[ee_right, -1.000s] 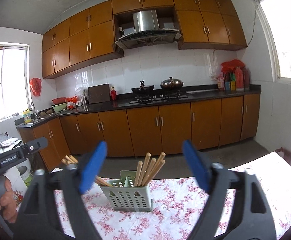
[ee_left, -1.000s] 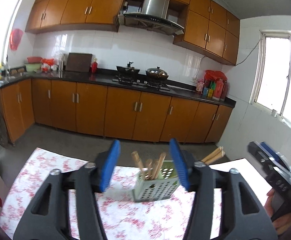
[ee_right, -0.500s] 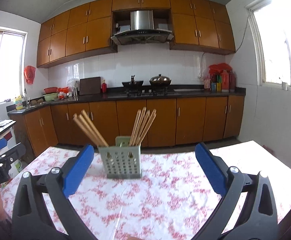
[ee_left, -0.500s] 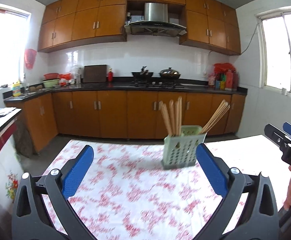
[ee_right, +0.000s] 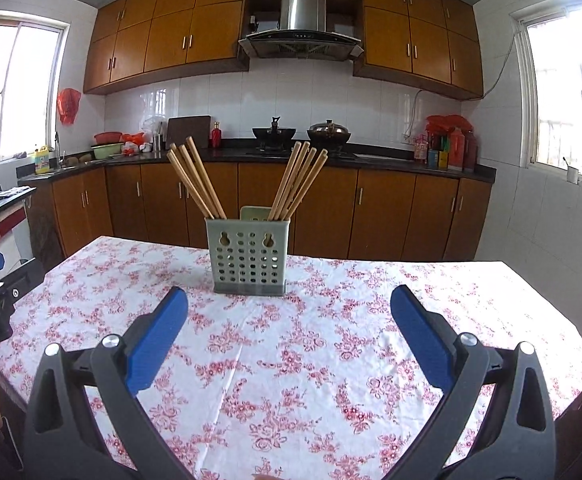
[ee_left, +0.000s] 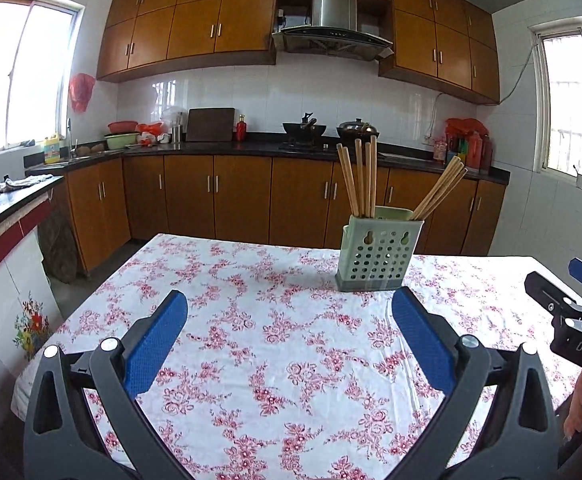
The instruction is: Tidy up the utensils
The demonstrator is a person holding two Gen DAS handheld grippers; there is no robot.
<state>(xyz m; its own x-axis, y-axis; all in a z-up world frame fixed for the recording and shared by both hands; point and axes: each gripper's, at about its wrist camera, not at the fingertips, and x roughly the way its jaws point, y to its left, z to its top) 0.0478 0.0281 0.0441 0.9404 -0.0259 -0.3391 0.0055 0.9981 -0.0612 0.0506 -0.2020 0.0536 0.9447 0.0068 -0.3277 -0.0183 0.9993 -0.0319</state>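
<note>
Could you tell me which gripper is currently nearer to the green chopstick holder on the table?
Roughly equal; perhaps right. The right gripper faces the chopstick holder squarely; the left gripper has it ahead, off to its right. Both are open, short of it.

The chopsticks' (ee_right: 199,184) lower ends are hidden inside the holder (ee_right: 247,256) (counter bottles (ee_right: 449,148) too small to read).

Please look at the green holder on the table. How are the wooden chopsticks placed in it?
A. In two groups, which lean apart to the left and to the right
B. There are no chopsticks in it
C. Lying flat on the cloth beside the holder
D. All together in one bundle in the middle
A: in the right wrist view the chopsticks stand in the green holder as two separate groups, leaning away from each other.
</note>
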